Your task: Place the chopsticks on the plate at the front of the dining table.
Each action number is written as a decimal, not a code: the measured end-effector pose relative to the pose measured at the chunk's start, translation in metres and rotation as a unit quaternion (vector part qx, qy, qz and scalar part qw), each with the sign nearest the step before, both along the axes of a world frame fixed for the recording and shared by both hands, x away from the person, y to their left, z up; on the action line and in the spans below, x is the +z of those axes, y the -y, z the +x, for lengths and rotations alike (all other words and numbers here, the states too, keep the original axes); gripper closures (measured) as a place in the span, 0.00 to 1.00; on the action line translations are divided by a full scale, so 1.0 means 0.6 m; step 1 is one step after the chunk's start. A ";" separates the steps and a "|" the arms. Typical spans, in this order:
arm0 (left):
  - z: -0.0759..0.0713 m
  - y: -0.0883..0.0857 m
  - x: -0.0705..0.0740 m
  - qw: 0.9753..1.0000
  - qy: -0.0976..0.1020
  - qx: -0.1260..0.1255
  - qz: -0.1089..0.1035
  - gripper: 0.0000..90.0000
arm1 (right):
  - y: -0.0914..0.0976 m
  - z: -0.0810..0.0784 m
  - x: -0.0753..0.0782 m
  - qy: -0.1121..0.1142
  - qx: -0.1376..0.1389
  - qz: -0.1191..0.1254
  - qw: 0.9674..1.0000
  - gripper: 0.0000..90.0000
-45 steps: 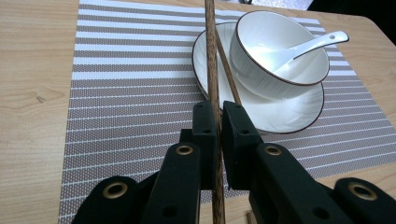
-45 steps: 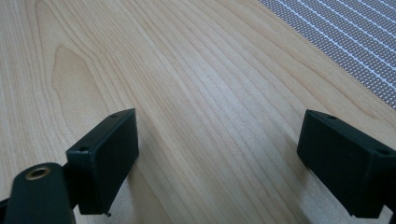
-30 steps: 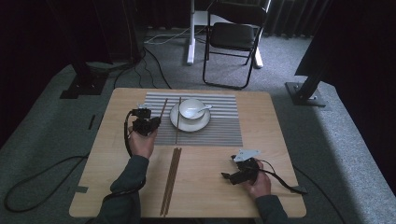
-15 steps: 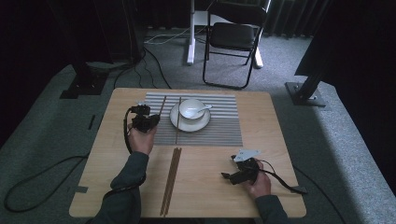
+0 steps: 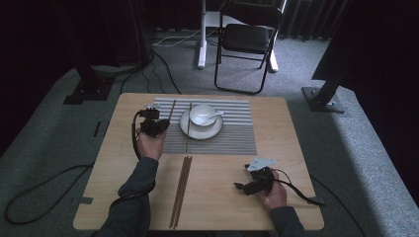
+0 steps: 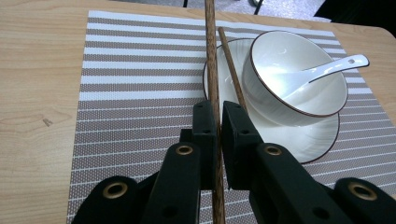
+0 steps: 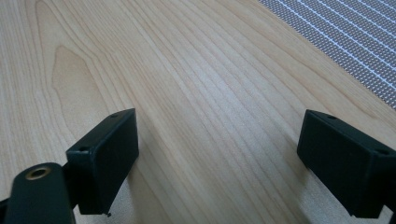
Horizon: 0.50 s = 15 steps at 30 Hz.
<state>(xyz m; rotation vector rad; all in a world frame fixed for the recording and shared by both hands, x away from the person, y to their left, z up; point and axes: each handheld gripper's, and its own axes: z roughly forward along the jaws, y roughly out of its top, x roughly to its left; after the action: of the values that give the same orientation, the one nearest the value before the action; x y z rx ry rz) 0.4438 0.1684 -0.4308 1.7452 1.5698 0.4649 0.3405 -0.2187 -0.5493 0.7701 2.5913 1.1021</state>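
My left gripper [image 5: 157, 126] is stretched out ahead of me on a nearly straight forearm, jaws pointing away from me and pinched tight on a chopstick [image 6: 212, 93] that runs up between the pads. My left hand [image 5: 149, 144] wraps the body from behind, its cable looping off to the outer side. My right gripper [image 5: 245, 186] sits low and close to me, turned across toward my left, jaws spread wide with nothing between them. My right hand [image 5: 273, 193] cups its rear.
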 end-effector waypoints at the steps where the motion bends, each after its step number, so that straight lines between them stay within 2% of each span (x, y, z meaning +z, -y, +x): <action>1: 0.001 0.000 0.000 1.000 0.000 0.002 -0.001 0.94 | 0.000 0.000 0.000 0.000 0.000 0.000 1.000 0.13; 15: 0.017 0.006 0.001 1.000 -0.004 0.006 -0.004 0.94 | 0.000 0.000 0.000 0.000 0.000 0.000 1.000 0.13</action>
<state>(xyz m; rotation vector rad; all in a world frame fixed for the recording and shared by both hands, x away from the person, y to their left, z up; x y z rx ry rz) 0.4542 0.1645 -0.4300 1.7336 1.5876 0.4566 0.3405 -0.2187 -0.5493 0.7701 2.5913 1.1020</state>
